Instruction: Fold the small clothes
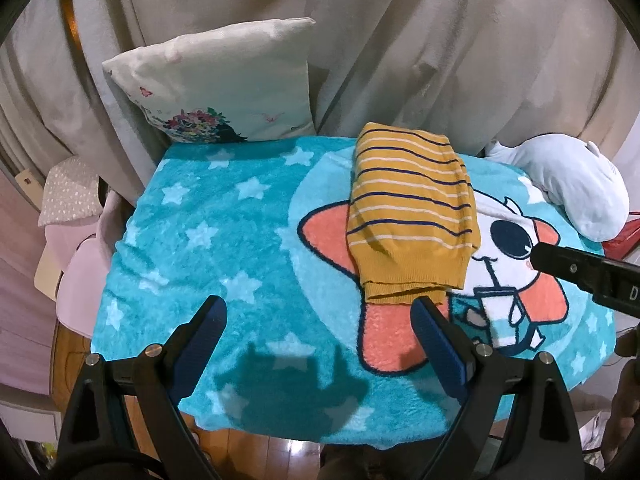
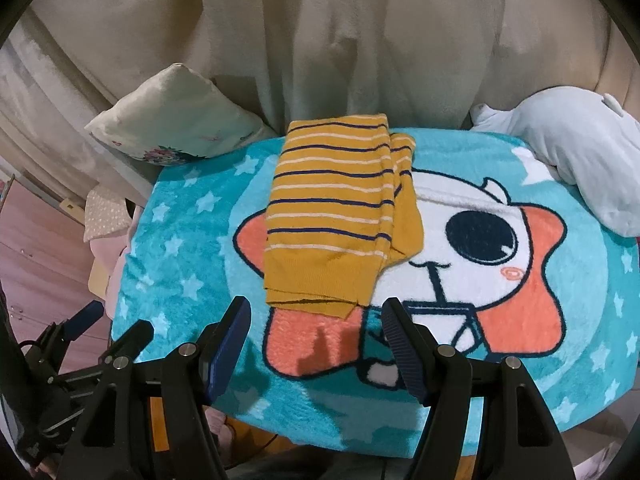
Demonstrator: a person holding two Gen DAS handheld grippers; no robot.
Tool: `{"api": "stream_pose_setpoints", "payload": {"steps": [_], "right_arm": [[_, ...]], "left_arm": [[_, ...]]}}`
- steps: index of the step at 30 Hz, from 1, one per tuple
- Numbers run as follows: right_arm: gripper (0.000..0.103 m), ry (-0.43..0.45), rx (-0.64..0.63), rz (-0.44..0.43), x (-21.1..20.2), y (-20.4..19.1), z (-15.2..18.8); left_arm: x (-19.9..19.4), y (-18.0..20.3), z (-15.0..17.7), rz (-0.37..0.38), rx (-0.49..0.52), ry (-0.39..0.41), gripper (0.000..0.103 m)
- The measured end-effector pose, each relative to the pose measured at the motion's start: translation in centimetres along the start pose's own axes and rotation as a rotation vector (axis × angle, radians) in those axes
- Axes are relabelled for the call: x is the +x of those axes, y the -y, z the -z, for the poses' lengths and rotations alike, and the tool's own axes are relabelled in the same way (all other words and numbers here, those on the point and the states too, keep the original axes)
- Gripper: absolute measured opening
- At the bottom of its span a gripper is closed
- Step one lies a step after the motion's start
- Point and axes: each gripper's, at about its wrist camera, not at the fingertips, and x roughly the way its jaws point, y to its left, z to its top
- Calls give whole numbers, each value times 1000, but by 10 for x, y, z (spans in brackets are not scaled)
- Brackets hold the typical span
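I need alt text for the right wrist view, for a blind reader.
A folded yellow striped garment lies on a turquoise star-patterned blanket, just beyond the open right gripper. A white cushion and a pale plush toy sit at the far edge.

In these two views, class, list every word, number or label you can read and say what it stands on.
"D": a single pale letter, cut off at the frame edge, on the right gripper body in the left wrist view.
Pillow print: too small to read.
Blanket and striped sweater: no text.
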Motion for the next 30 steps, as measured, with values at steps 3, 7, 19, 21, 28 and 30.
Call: {"api": "stream_pose_setpoints", "payload": {"steps": [3,7,19,21,28,30], "right_arm": [[72,-2,12,2,0,1,3],[72,0,25,-2,-1,3,6],[72,-15,31,-1,2,3,5],[72,-13,31,4,1,3,4],[72,4,39,21,-1,7,-1],[72,12,38,22,-3,7,-2]], "left_arm": [[0,0,1,-2,5,-4,93],[-1,0,3,1,22,-5,93],[0,3,5,-16,40,-11,93],[2,3,5,-5,42,-18,93],[1,4,0,-27,53,-1,93],[-1,3,-1,-28,52,7,93]]}}
